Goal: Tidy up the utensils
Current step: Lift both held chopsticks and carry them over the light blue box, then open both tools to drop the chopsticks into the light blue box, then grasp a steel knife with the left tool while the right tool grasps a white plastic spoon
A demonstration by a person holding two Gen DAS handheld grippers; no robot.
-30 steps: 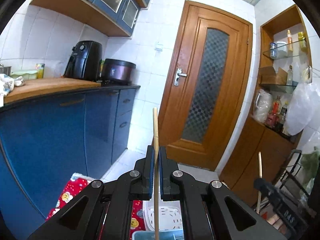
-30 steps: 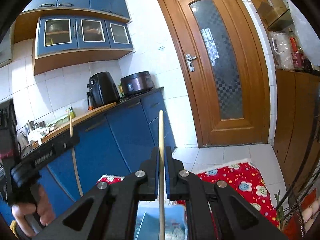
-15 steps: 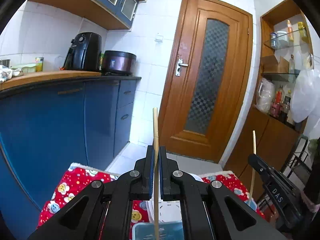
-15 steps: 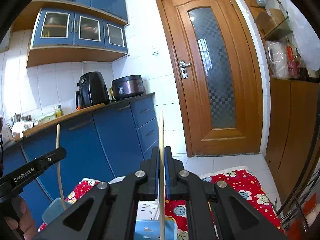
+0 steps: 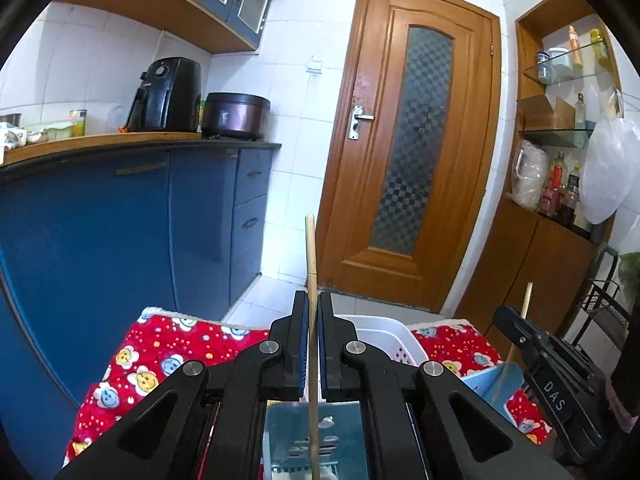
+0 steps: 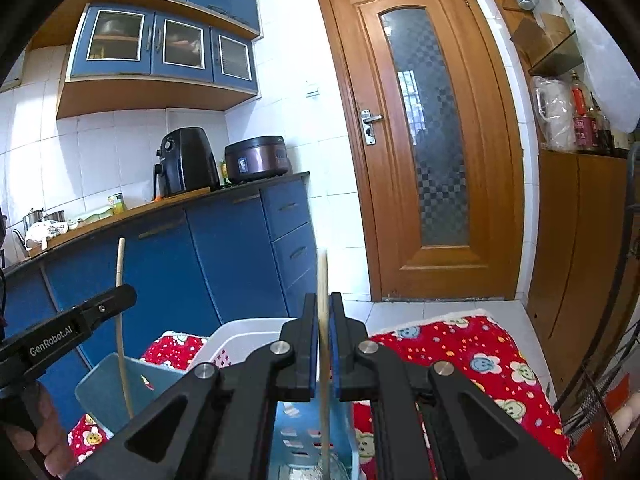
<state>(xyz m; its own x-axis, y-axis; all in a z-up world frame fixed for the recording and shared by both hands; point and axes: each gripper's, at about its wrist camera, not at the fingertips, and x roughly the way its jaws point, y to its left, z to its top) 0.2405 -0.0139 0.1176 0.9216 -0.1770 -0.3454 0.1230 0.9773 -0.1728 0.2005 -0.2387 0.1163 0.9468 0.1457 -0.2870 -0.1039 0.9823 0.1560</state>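
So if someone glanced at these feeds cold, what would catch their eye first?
Probably the left gripper and right gripper, each pinching an upright wooden chopstick dead centre. Next, the red smiley-face cloth below, under a light blue bin and white basket.

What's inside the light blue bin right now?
The light blue bin holds the lower end of the left tongs' chopstick. Its floor and other contents are hidden by the right tongs.

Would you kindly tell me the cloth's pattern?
Red cloth with smiling cartoon flowers and small dots; clearest in the right wrist view.
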